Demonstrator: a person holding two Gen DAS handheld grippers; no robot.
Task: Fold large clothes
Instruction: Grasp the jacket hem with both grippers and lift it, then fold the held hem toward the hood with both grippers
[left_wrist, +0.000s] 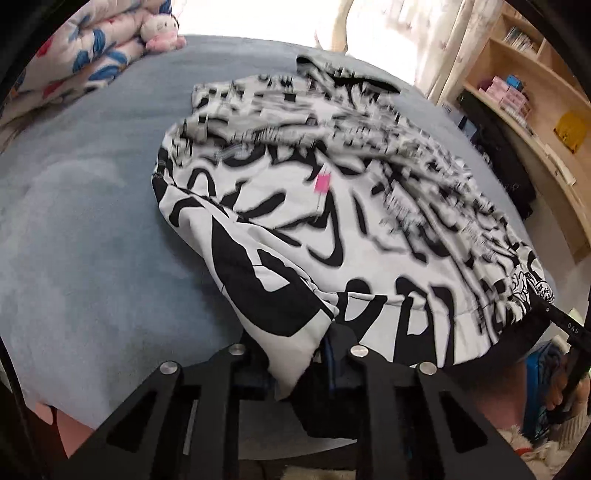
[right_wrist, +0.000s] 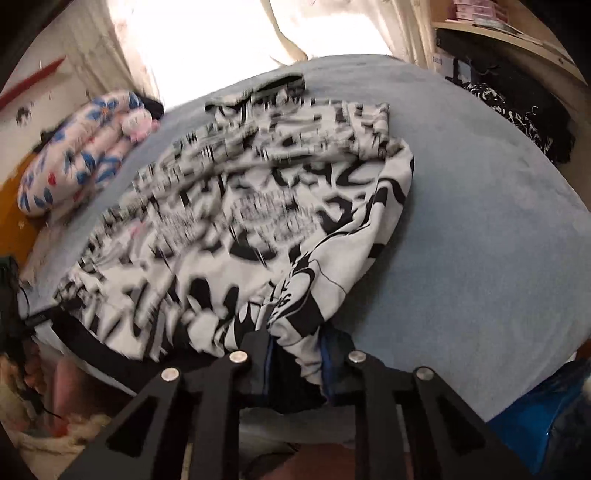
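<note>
The left gripper (left_wrist: 295, 365), at the bottom centre of the left wrist view, has its jaws pinched narrow on a bunched corner of the black-and-white printed garment (left_wrist: 332, 192); the right gripper (right_wrist: 297, 363), bottom centre of its own view, is clamped likewise on the opposite near corner of the same garment (right_wrist: 240, 206). The garment spreads from the lower middle of each frame up toward the top, lying on the blue bed (left_wrist: 92, 229), its far end already doubled and rumpled; a floral quilt (left_wrist: 85, 62) and a small plush toy (left_wrist: 162, 29) sit at the upper left. The likely trouble, as I judge it: each grip takes only a gathered wad, so cloth may slip out as the corners are carried; uneven pull would skew the fold; the rumpled far end could drag and crease.
</note>
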